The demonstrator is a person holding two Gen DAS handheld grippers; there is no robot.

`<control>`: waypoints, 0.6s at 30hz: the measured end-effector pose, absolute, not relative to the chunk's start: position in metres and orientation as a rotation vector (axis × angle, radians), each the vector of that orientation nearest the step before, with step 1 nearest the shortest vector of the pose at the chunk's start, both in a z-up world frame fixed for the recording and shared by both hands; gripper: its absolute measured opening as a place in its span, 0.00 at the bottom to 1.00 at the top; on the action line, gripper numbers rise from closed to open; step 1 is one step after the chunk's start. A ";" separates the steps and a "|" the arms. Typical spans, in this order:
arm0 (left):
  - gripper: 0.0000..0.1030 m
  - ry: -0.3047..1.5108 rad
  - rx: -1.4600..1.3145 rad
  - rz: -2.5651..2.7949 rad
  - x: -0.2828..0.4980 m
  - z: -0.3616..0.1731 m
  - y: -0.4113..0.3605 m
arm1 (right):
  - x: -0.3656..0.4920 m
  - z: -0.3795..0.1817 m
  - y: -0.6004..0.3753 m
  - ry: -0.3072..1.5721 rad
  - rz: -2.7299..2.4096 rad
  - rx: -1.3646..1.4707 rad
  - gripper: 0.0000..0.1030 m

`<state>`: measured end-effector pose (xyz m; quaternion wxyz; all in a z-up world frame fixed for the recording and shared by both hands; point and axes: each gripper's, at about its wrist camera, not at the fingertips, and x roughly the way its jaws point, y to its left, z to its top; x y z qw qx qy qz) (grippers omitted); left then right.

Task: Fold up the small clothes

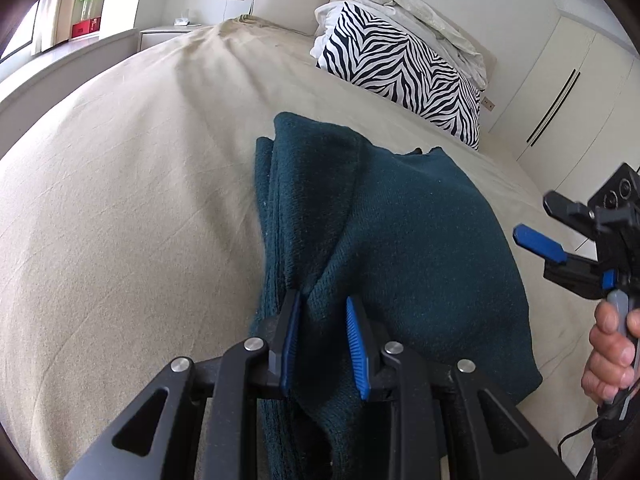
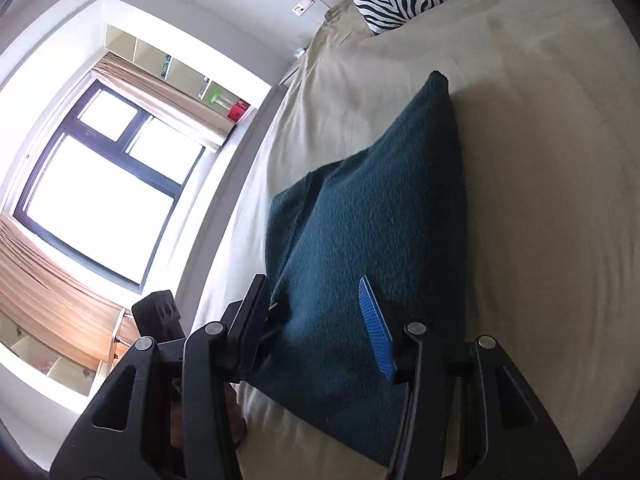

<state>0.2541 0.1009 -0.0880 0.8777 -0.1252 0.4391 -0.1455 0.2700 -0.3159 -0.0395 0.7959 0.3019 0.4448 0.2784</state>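
Note:
A dark teal knit garment [image 1: 400,240] lies folded on the beige bed sheet [image 1: 120,200]. My left gripper [image 1: 322,308] is open, its blue pads on either side of a raised fold at the garment's near edge. The fabric bunches between the jaws without being pinched. My right gripper [image 2: 316,300] is open over the same garment [image 2: 372,208], with one blue pad resting above the cloth. The right gripper also shows at the right edge of the left wrist view [image 1: 536,220], open and held clear of the garment by a hand.
A zebra-print pillow [image 1: 404,76] with crumpled white bedding [image 1: 420,16] on top lies at the head of the bed. White wardrobe doors [image 1: 560,92] stand on the right. A window [image 2: 100,184] with curtains and shelves sits beyond the bed's far side.

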 end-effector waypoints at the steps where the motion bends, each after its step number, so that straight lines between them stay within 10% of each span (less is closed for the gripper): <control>1: 0.26 0.915 -0.256 -0.302 0.254 -0.088 0.100 | 0.287 -0.040 -0.315 0.974 0.620 0.675 0.45; 8: 0.26 0.903 -0.251 -0.301 0.256 -0.091 0.095 | 0.363 -0.099 -0.330 1.034 0.463 0.774 0.22; 18: 0.25 0.913 -0.278 -0.315 0.258 -0.092 0.100 | 0.402 -0.069 -0.262 1.141 0.613 0.792 0.56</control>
